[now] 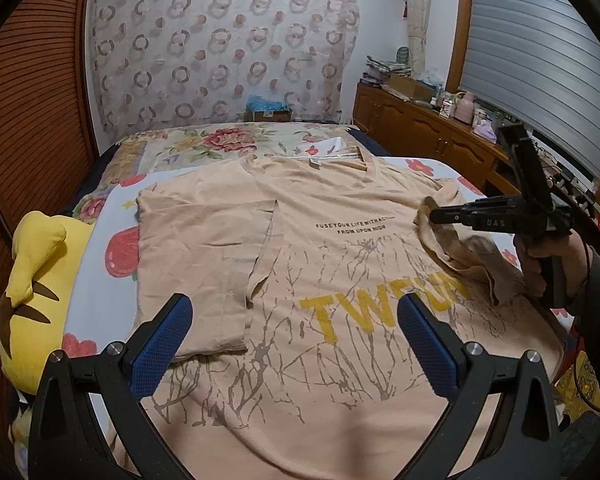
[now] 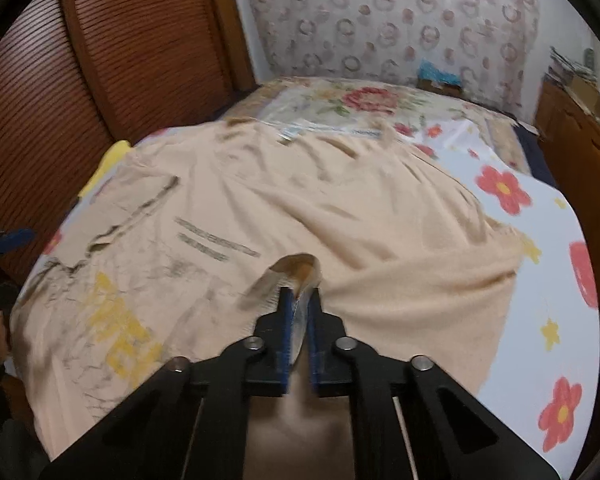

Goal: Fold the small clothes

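Observation:
A beige T-shirt [image 1: 308, 248] with yellow letters and a branch print lies face up on the bed; it also shows in the right wrist view [image 2: 300, 208]. Its left sleeve side [image 1: 196, 264] is folded in over the body. My left gripper [image 1: 296, 320] is open and empty, hovering above the shirt's lower half. My right gripper [image 2: 300, 300] is shut on the shirt's right sleeve [image 2: 296, 268] and lifts it inward over the chest; it also shows in the left wrist view [image 1: 434, 216].
The flowered bedsheet [image 2: 540, 240] covers the bed. A yellow plush toy [image 1: 36, 280] lies at the bed's left edge. A wooden slatted wall [image 1: 28, 100] stands left, a cluttered wooden cabinet [image 1: 428, 120] right, a small box [image 1: 270, 110] at the far end.

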Demonstrator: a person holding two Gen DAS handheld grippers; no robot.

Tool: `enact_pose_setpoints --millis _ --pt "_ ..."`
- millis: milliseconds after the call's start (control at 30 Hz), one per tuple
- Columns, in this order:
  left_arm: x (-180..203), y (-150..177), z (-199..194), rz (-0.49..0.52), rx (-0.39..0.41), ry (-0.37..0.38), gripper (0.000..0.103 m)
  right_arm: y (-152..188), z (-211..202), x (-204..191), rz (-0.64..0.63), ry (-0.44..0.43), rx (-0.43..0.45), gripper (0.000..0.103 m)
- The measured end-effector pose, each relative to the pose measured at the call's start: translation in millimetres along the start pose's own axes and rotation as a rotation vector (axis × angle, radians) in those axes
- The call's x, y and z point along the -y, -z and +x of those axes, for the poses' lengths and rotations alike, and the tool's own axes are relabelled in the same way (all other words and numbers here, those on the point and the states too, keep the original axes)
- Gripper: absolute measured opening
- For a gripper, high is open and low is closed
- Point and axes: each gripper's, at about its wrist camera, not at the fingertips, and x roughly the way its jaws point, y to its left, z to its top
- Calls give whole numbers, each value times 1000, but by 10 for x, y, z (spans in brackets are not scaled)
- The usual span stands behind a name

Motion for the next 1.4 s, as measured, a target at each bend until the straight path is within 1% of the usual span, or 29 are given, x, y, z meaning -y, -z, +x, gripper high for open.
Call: enact_pose_setpoints --millis 133,233,267,300,367,433,467,500,567,667,767,933,1000,1067,1133,1233,1400 --pt "-4 3 -2 0 -1 -1 103 -79 -16 -150 -40 -32 24 5" --pt "-28 3 -8 -3 -1 -5 103 -104 -73 -184 -45 -55 56 5" --pt "-36 1 -10 -4 -1 -7 103 -114 -107 -177 -39 -68 73 8" --pt "-54 1 -14 -6 0 -11 103 -118 -135 -171 -36 -66 82 18" --pt "-71 -7 -9 -11 3 -13 103 -111 -193 -155 -36 -47 98 27" --pt "-108 -22 -3 -13 8 -17 103 -75 -246 -84 -37 -27 107 28" --pt "-118 -32 4 -12 9 -20 103 -52 -266 -34 -37 -12 105 32" --pt "-144 -48 15 -10 10 -23 103 -26 -271 5 -36 3 102 42" --pt "-199 -89 46 -7 9 -32 103 30 -283 132 -30 62 96 52" --pt "-323 -173 127 7 1 -56 103 107 -276 348 -19 148 67 55" --pt "-493 -278 226 7 -4 -81 102 175 -262 571 8 211 46 55" --pt "-824 -436 437 -5 -31 -110 96 231 -232 882 76 256 16 55" --pt "-949 -504 547 -8 -45 -122 93 245 -193 968 90 259 0 55" --pt "-1068 -561 644 -21 -56 -113 87 206 -151 971 95 252 -14 55" --pt "-1162 -602 732 -37 -72 -112 84 149 -131 991 94 238 -16 55" --pt "-1293 -669 896 -42 -96 -120 83 34 -21 974 81 223 -20 55" --pt "-1524 -750 1160 -69 -142 -150 82 -8 80 976 57 219 -18 55"
